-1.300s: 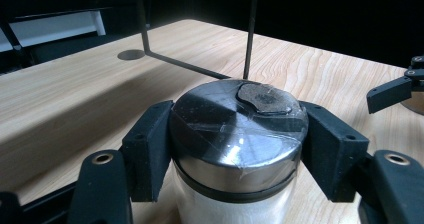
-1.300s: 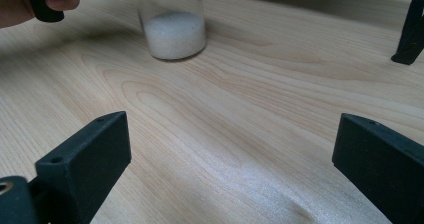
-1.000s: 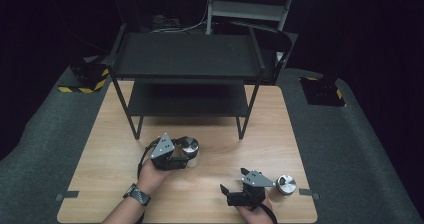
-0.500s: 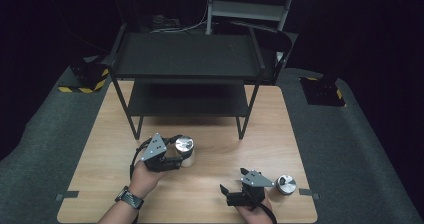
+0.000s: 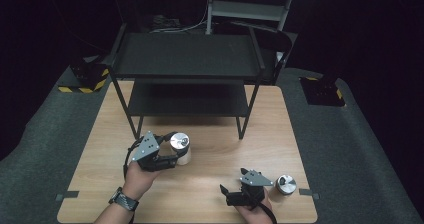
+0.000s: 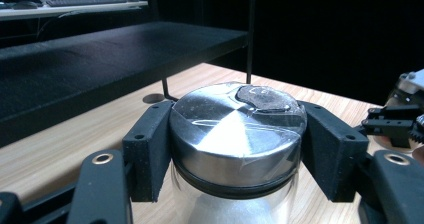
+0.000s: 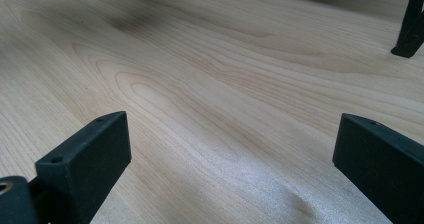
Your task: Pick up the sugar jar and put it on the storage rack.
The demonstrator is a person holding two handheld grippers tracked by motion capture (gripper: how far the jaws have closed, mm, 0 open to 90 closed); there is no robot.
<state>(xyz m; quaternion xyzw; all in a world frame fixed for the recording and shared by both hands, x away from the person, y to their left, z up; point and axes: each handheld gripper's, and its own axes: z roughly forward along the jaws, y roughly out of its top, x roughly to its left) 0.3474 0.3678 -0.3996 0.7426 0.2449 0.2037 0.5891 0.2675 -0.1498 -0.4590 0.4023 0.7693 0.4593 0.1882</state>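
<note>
Two tools: left tool pinching jar by its lid has lifted it toward the shelf, placement likely next; right tool spread, second jar beside it.

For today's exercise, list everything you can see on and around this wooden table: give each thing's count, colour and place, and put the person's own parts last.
Glass jar with silver metal lid: one, clear with shiny lid, front left of the table, clamped in the left gripper.
Second silver-lidded jar: one, front right of the table, beside the right gripper, not gripped.
Two-tier black metal shelf rack: one, black, back half of the table.
Light wooden table: one, pale wood grain, centre.
Grey metal shelving: one, behind the rack.
Left gripper: black, shut on the jar's lid.
Right gripper: black, jaws wide apart over bare wood.
Wristwatch: one, dark, on the left wrist.
</note>
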